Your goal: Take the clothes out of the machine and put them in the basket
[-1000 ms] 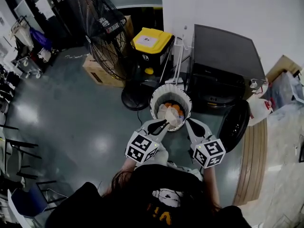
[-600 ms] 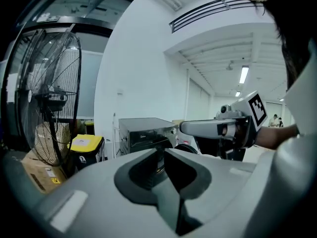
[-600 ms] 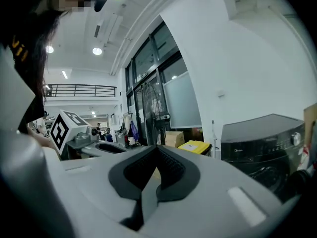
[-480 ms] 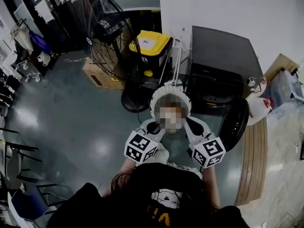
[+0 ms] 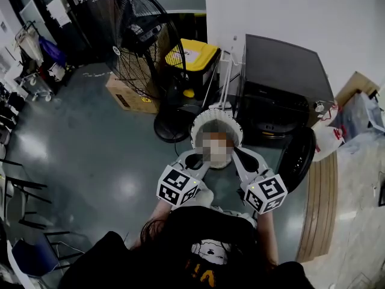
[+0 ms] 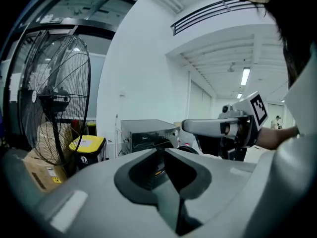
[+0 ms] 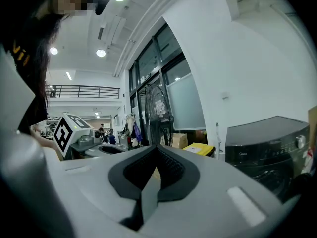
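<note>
The glossy grey floor (image 5: 90, 143) of a cluttered workshop corner carries the white laundry basket (image 5: 201, 120). Its contents cannot be made out, so no clothes show. Both tools hover at its near rim, the left tool (image 5: 201, 159) at 7 o'clock and the right tool (image 5: 237, 156) at 5 o'clock, each clenched on nothing. The black machine (image 5: 283, 71), its door (image 5: 299, 158) open, lies at 2 o'clock from the basket, nearer the right tool.

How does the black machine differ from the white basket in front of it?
The machine is black, boxy and bigger, its round door swung open; the basket is white, round, smaller and open at the top. Both stand on the floor.
</note>
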Motion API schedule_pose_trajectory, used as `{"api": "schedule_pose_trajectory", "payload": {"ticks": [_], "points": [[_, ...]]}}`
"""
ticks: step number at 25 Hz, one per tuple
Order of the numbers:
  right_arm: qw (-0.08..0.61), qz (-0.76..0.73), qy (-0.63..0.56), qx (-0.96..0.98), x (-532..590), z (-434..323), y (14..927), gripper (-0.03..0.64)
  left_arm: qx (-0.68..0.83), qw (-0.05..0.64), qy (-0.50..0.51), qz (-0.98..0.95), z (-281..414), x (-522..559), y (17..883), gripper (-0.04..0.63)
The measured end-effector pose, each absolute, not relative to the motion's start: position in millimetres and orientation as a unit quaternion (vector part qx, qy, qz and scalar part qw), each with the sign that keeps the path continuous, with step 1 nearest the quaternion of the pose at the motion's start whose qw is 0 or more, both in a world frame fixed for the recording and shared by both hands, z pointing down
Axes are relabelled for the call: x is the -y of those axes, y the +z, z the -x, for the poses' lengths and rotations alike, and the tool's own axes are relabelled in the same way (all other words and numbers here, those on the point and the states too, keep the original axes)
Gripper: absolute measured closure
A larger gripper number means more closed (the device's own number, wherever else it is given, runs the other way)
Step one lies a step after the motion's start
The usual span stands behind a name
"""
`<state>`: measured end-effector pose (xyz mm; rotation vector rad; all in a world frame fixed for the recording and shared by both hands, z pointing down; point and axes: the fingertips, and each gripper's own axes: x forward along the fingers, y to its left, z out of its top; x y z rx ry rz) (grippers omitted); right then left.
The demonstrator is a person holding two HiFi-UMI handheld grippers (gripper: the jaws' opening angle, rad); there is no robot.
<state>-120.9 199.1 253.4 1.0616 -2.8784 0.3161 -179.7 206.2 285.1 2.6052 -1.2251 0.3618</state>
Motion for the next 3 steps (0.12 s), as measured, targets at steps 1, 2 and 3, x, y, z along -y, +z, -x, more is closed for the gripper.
{"api": "schedule_pose_trajectory", "payload": {"ticks": [1,2,3], "points": [[0.028,-0.343,0.101,0.933,-200.1,121.5,252.3,0.601,0.42,0.12,0.123,-0.891,180.0,-206.3,284.8,0.545],[0.028,-0.341,0.1,0.934,-201.1,122.0,250.8,0.601,0.42,0.12,0.122,-0.891,180.2,-206.4,284.4,0.545],[0.027,-0.34,0.099,0.935,-202.1,122.6,249.3,0.601,0.42,0.12,0.121,-0.891,180.5,-206.5,283.9,0.545]]}}
